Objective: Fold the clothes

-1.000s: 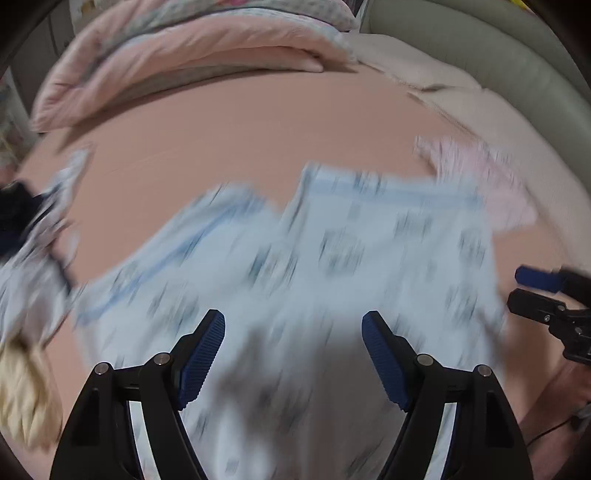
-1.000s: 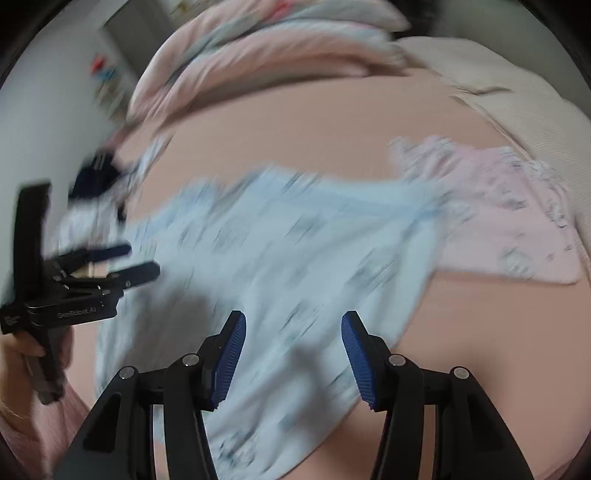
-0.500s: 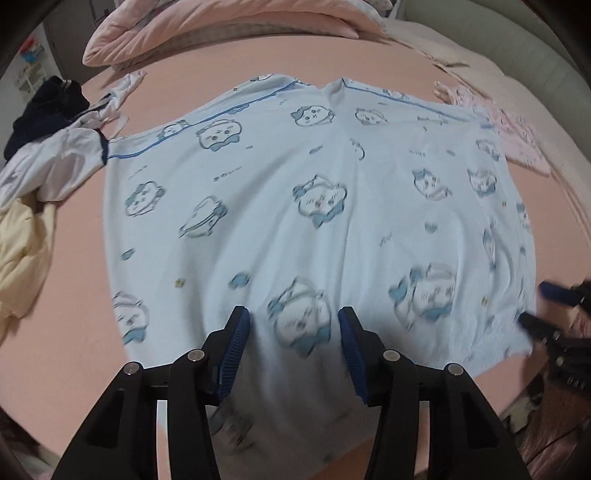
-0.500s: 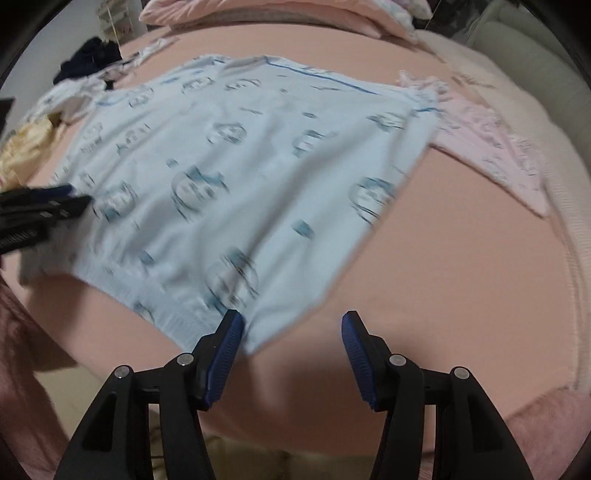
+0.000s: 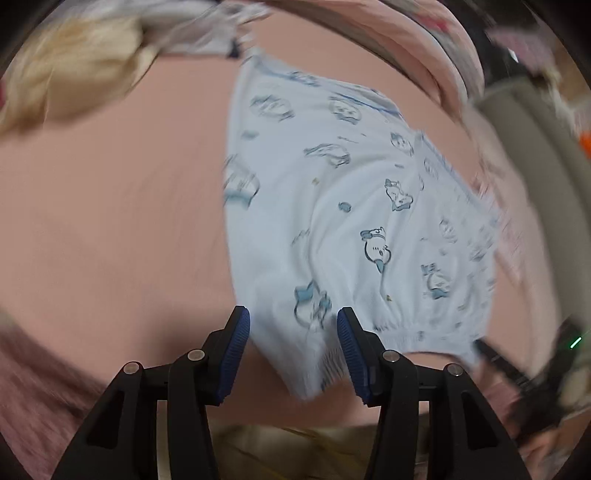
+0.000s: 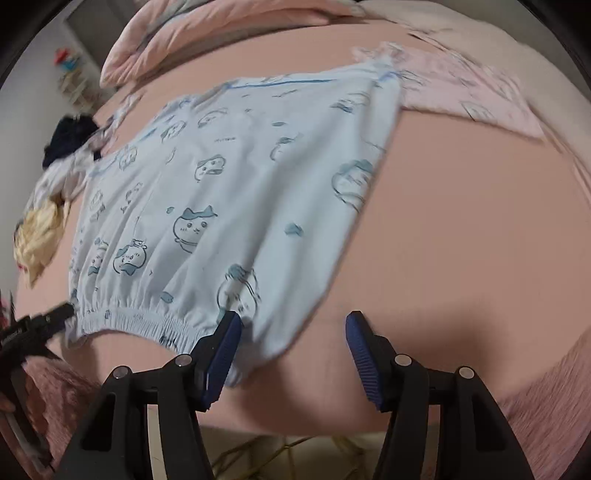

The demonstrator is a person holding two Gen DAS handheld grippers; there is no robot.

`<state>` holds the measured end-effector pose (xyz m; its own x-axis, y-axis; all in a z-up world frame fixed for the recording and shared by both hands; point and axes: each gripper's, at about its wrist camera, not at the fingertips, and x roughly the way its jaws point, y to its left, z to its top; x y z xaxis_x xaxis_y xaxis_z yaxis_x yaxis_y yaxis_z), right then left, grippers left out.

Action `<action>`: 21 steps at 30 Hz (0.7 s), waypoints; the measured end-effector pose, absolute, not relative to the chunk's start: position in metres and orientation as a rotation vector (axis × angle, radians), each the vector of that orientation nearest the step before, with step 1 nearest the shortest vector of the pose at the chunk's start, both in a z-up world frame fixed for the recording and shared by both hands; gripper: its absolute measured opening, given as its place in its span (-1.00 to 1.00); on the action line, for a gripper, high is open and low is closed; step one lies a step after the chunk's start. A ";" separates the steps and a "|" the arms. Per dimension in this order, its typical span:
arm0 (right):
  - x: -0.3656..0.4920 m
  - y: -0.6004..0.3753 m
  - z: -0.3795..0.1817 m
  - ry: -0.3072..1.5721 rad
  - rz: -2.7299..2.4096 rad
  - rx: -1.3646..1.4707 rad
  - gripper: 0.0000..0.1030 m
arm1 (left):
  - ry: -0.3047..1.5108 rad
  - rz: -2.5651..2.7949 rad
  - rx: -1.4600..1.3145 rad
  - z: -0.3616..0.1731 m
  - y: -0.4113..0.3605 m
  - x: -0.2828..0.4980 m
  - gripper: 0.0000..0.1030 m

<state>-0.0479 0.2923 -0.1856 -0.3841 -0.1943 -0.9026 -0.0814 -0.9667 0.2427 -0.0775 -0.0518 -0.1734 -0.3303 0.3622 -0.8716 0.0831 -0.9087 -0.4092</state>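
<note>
Here the light blue pajama shorts, printed with small cartoon animals and edged in darker blue piping, lie spread flat on the pink bed sheet, with the gathered elastic waistband along the near edge of the bed. The left claw is released, its blue-padded fingers spread wide to either side of the waistband's left corner, which lies between them; whether a pad touches the cloth cannot be told through the blur. The right claw is likewise released, its left pad just at the shorts' near right corner and its right pad over bare sheet. In the right wrist view the other claw shows at the far left edge, its dark tips against the waistband's left end. Beside the shorts' far right corner lies a pale pink printed garment, its edge meeting or slipping under the blue cloth. To the left of the shorts sits a loose heap of clothes: a yellow piece, a white one and a dark navy one. A rolled pink quilt runs along the far side of the bed.
</note>
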 end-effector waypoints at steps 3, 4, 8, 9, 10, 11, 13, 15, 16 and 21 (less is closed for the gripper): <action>-0.037 0.288 -0.184 -0.469 -2.478 1.677 0.13 | -0.548 2.347 -1.710 -0.175 -0.050 -0.069 -0.11; -0.036 0.287 -0.185 -0.502 -2.451 1.672 0.13 | -0.538 2.353 -1.712 -0.174 -0.047 -0.066 -0.11; -0.054 0.280 -0.200 -0.547 -2.424 1.643 0.00 | -0.518 2.363 -1.692 -0.171 -0.038 -0.062 -0.11; -0.056 0.277 -0.202 -0.538 -2.422 1.630 -0.24 | -0.508 2.365 -1.685 -0.170 -0.036 -0.062 -0.11; -0.058 0.273 -0.205 -0.528 -2.421 1.616 -0.60 | -0.499 2.368 -1.678 -0.170 -0.034 -0.063 -0.12; -0.057 0.268 -0.204 -0.496 -2.422 1.614 -0.78 | -0.489 2.370 -1.671 -0.169 -0.032 -0.064 -0.36; -0.052 0.258 -0.199 -0.410 -2.463 1.597 -0.90 | -0.470 2.374 -1.657 -0.168 -0.028 -0.065 -0.81; -0.043 0.254 -0.186 -0.365 -2.507 1.541 -0.94 | -0.451 2.378 -1.643 -0.166 -0.024 -0.066 -0.83; -0.040 0.251 -0.178 -0.347 -2.526 1.518 -0.96 | -0.441 2.379 -1.636 -0.166 -0.022 -0.066 -0.83; -0.032 0.262 -0.188 -0.289 -2.532 1.625 -0.97 | -0.368 2.373 -1.699 -0.176 -0.014 -0.068 -0.82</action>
<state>-0.0323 0.2623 -0.1885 -0.4165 -0.2020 -0.8864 -0.0027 -0.9747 0.2234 -0.0679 -0.0141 -0.1759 -0.3194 0.3035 -0.8977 -0.0175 -0.9490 -0.3147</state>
